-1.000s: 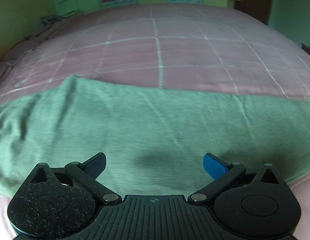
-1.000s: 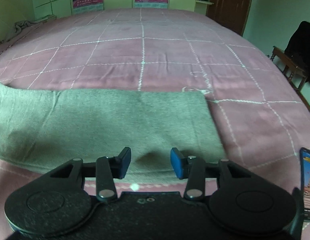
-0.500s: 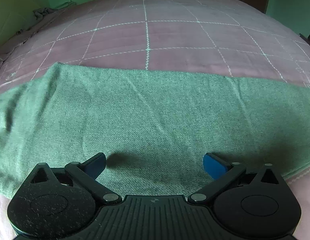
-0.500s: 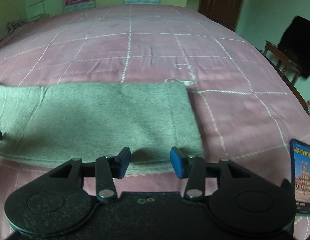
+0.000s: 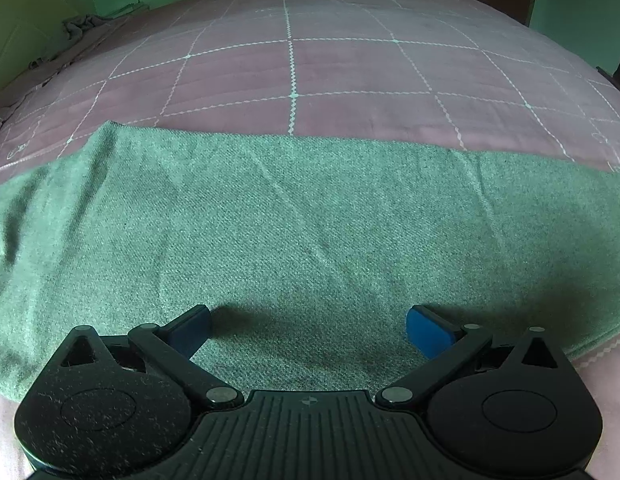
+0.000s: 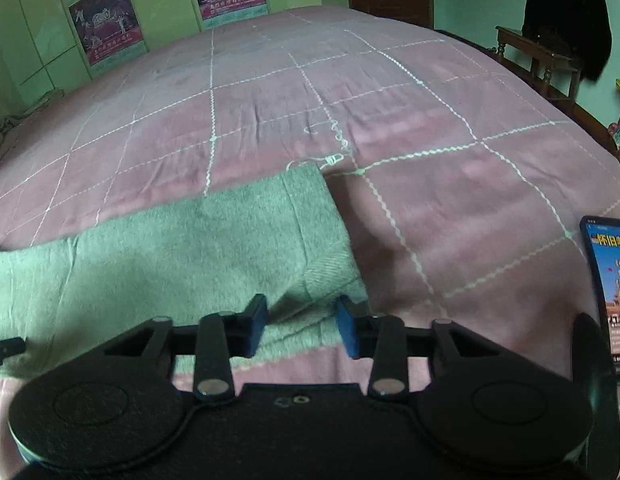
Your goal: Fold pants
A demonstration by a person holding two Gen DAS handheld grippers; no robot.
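The green pants point(image 5: 293, 232) lie flat as one long band across the near side of the bed point(image 5: 350, 68), on its pink checked cover, already doubled leg on leg by the look of the single hem. That hem end point(image 6: 322, 240) shows in the right view, with a white drawstring point(image 6: 330, 159) trailing just past its far corner.

The right gripper point(image 6: 301, 324) sits low over the near corner of that end. Its fingers point(image 6: 257, 322) stand fairly narrow and are closing, with the cloth's edge between them but, as far as can be seen, not yet pinched. This looks like the start of a grasp meant to carry the hem across the length.

The left gripper point(image 5: 310, 330) hovers over the middle of the band with its fingers point(image 5: 428, 330) spread wide and nothing in them, probably to steady the fold line or wait for its own hold.

A phone point(image 6: 610, 280) with a lit screen lies on the cover, well right of the pants. A wooden chair point(image 6: 542, 64) with a dark garment stands beside the bed. No containers are in view.
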